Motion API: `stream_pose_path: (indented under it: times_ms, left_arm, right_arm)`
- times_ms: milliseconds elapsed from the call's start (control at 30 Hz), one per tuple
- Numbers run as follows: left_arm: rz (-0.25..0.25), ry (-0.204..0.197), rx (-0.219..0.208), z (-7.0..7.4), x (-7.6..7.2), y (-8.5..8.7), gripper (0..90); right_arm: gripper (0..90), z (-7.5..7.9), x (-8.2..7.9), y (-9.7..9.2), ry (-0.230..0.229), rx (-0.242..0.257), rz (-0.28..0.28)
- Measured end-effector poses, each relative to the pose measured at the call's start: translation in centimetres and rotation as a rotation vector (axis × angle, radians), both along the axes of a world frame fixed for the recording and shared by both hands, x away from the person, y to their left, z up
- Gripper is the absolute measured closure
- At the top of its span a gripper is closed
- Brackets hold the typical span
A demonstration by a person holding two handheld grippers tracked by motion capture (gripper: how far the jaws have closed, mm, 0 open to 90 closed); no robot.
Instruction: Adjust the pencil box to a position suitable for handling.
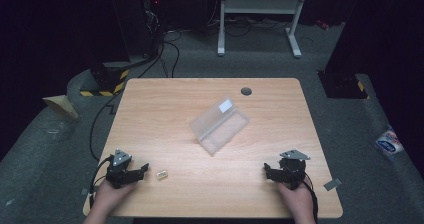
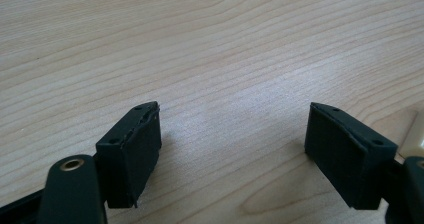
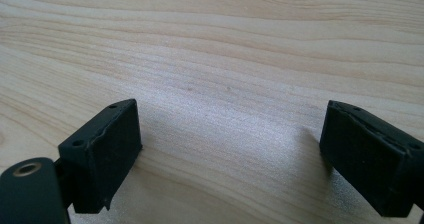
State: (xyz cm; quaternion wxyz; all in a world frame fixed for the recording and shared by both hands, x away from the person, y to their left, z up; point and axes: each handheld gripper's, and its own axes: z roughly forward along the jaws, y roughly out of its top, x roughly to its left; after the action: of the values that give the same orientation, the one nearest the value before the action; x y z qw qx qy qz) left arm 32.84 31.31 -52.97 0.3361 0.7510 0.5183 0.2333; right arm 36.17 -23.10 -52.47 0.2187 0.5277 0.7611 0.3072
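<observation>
Both my grippers, left [image 1: 142,170] and right [image 1: 267,170], rest wide open on the wooden table [image 1: 165,109]; small clear plastic piece [image 1: 161,174] beside left; translucent rectangular plastic box [image 1: 220,125] looks empty.

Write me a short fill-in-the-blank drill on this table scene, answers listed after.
1. The clear plastic box lies near the table's ____.
2. The small clear object lies nearest the ____ gripper.
3. Both the left gripper and the right gripper have their jaws ____, nothing between them.

Missing words: middle; left; open
</observation>
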Motion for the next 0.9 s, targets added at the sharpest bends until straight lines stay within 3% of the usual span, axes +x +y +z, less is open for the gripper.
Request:
stream_pose_path:
  times_ms: [633,900]
  left_arm:
    - [-0.001,0.001,0.006,0.02,0.09,-0.04,22.5]
    - [0.012,0.011,0.01,-0.03,0.2,-0.03,17.0]
  right_arm:
    - [9.3,-0.02,0.09,-0.01,-0.004,-0.004,0.007]
    - [9.3,-0.02,0.13,0.05,-0.003,-0.003,0.01]
